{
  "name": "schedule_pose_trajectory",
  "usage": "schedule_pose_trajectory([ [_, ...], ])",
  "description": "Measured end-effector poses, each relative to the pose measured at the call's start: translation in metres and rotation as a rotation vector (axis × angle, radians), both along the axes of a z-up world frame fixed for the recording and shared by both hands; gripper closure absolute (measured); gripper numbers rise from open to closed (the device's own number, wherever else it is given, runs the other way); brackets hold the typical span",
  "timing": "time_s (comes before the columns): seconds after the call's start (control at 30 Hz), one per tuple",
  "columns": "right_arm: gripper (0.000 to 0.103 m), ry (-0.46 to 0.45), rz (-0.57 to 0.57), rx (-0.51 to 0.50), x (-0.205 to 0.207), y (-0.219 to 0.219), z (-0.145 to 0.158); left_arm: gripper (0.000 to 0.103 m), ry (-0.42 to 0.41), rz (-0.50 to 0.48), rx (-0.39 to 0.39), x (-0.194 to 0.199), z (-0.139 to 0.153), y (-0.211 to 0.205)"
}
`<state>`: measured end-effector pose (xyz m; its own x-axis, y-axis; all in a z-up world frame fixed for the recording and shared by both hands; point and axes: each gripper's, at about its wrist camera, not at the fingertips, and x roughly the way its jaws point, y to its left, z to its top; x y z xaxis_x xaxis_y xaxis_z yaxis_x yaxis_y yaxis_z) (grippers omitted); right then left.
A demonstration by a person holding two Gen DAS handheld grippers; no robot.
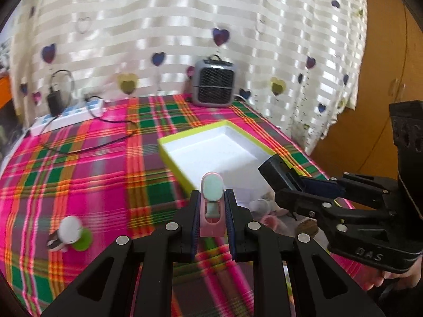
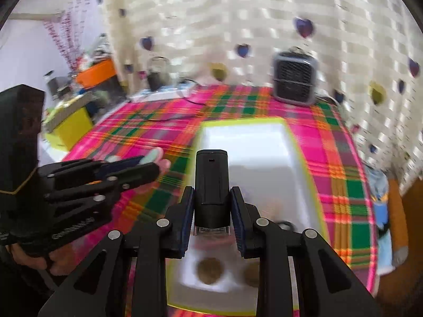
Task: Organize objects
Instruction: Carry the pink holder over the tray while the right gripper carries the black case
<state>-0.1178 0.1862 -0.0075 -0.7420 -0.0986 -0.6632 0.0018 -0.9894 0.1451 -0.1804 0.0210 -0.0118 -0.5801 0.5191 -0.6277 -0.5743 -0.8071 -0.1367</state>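
Objects, left wrist view: pink clip-like item [image 1: 211,208] with a pale green oval top stood clamped between the jaws of the left gripper [image 1: 212,211], above the plaid cloth of the worktop [image 1: 79,163].
Box: yellow-edged tray with a white inside [image 1: 211,145] lay on the worktop towards its right edge, just beyond the left gripper.
Right gripper in this view: right gripper [image 1: 288,185] reached in from the right over the near part of the box, its jaws closed on a black block-shaped device [image 1: 277,170].
Loose items: white and green round pieces [image 1: 72,233] lay on the cloth near the left edge, blurred.
Far edge: grey fan unit [image 1: 214,83] and a white power strip [image 1: 68,117] with a black adapter stood by the curtain.
Objects, right wrist view: black device [image 2: 211,182] stood upright between the jaws of the right gripper [image 2: 211,216], pads pressed on its sides, over the box [image 2: 264,142].
Box contents: two brown round pieces [image 2: 209,269] lay at the near end of the box.
Left gripper in this view: left gripper [image 2: 148,169] came in from the left, holding the pink item [image 2: 156,158] above the cloth just beside the box.
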Motion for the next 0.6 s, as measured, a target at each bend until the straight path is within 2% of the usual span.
schedule_pose_trajectory([
  [0.2, 0.075, -0.04, -0.053, -0.013, 0.006, 0.022, -0.013, 0.087, -0.015, -0.069, -0.011, 0.001, -0.005, 0.028],
  [0.6, 0.075, -0.07, -0.086, -0.014, 0.003, 0.035, -0.023, 0.087, -0.06, -0.108, -0.04, -0.011, -0.016, 0.055],
])
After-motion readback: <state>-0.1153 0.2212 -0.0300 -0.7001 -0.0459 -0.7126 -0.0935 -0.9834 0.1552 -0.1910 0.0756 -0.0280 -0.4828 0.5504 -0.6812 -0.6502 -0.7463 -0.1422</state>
